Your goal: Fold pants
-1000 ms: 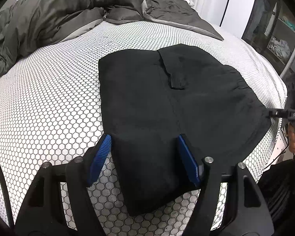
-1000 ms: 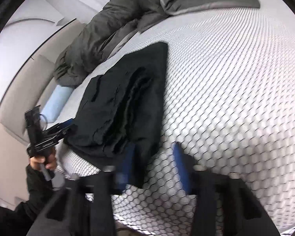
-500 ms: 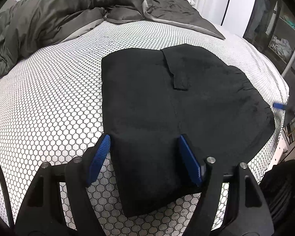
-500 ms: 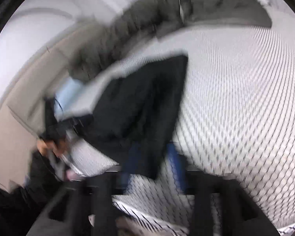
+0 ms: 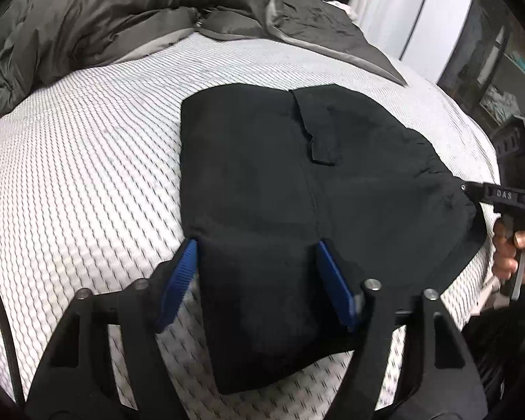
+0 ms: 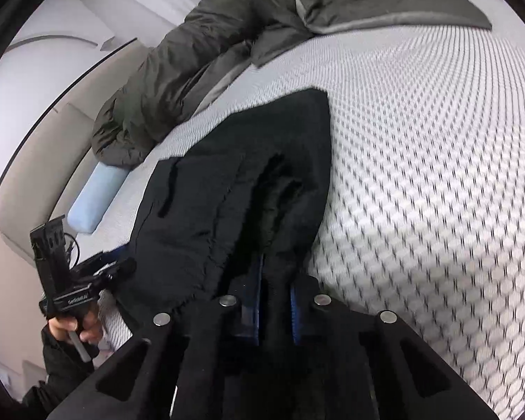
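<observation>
Black folded pants (image 5: 297,189) lie on the white honeycomb-patterned bed (image 5: 70,192). My left gripper (image 5: 255,255) is open, its blue fingers (image 5: 178,276) astride the near end of the pants. My right gripper (image 6: 274,273) is shut on the pants' edge (image 6: 227,210), with black cloth pinched between its blue pads (image 6: 294,311). In the left wrist view the right gripper (image 5: 479,192) shows at the pants' right edge. In the right wrist view the left gripper (image 6: 105,266) shows at the far left end of the pants.
A crumpled dark grey duvet (image 5: 105,17) lies along the bed's far side, also in the right wrist view (image 6: 199,70). A light blue pillow (image 6: 94,196) sits by the beige headboard (image 6: 42,161). A shelf unit (image 5: 507,70) stands to the right.
My right gripper has moved in onto the pants' edge and closed on it. My left gripper has stayed open around the near end.
</observation>
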